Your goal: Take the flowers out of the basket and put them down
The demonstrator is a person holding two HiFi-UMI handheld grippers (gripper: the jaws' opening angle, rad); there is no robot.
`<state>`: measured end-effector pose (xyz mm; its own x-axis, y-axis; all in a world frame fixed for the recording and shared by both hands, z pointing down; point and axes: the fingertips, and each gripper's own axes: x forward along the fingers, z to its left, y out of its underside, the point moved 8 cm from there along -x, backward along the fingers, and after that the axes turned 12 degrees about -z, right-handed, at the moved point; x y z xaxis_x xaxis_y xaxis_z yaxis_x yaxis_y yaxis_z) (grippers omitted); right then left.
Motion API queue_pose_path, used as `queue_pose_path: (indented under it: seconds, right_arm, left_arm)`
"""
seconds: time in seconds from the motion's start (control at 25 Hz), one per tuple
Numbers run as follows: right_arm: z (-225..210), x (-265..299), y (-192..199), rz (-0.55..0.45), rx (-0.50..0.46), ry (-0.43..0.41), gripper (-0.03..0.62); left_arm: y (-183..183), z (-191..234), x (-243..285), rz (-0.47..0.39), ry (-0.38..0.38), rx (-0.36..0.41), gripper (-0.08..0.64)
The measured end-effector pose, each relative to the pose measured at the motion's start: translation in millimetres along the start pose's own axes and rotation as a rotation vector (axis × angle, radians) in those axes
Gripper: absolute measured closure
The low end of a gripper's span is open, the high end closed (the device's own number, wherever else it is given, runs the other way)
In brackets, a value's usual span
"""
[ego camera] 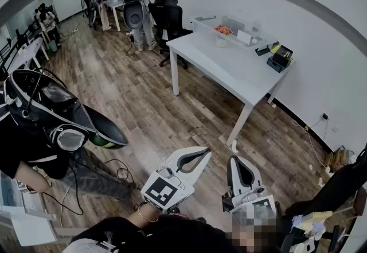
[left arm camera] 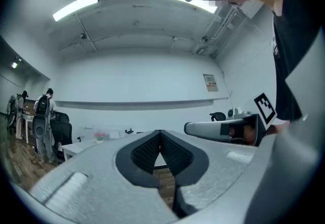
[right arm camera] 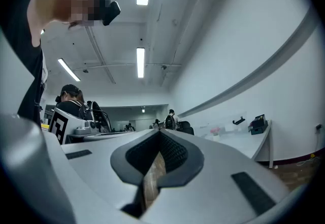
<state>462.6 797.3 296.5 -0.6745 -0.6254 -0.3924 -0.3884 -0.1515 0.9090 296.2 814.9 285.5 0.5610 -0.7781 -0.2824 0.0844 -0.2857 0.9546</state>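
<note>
Both grippers are riding closed and empty as I am watching from here: the left gripper [ego camera: 202, 155], at the bottom centre of the head view, is showing its ribbed pads pressed tip to tip in its own view, with only floor behind the small gap lower down. The right gripper [ego camera: 234, 161], just to its right, is reading the same way, jaws together with nothing caught in them. Each is pointing out across the wooden floor [ego camera: 137, 91] toward the white table [ego camera: 229, 68] in the upper right of the frame, and both are hanging well apart from it.

I am picking out the flowers [ego camera: 223, 30] as a small pink and orange patch near the far end of that table, sitting in what I am taking for the basket [ego camera: 204, 19], a pale low container whose form is too small to read properly. A small cup-like thing [ego camera: 221, 41] is standing just beside it, and some dark items [ego camera: 279, 58] are lying at the table's right end.

I am expecting the flowers to be light and soft, with thin stems that bend and heads that crush or shed under a hard squeeze. I am planning to take them low on the stems, below the blooms, with a gentle close, and to lift straight up so nothing is snagging on the rim. Whether they are real or artificial I cannot tell at this range.
</note>
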Motion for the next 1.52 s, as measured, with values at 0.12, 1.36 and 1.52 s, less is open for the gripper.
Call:
queue_pose_path:
  seconds: [0.12,1.36,1.52]
  right_arm:
    - [2,-1,-2,0.001,-0.003,0.005,0.581]
    - [-33,-50,-9,-0.015,0.005,-0.006,0.578]
    - [-40,-60,-7,0.008,0.010,-0.006,0.578]
  left_arm:
    - [-3,-1,0,-0.002,0.001,-0.009,0.557]
    - [14,-60,27,0.028,0.004,-0.001,0.557]
    - [19,-70,30,0.038,0.005,-0.013,0.557]
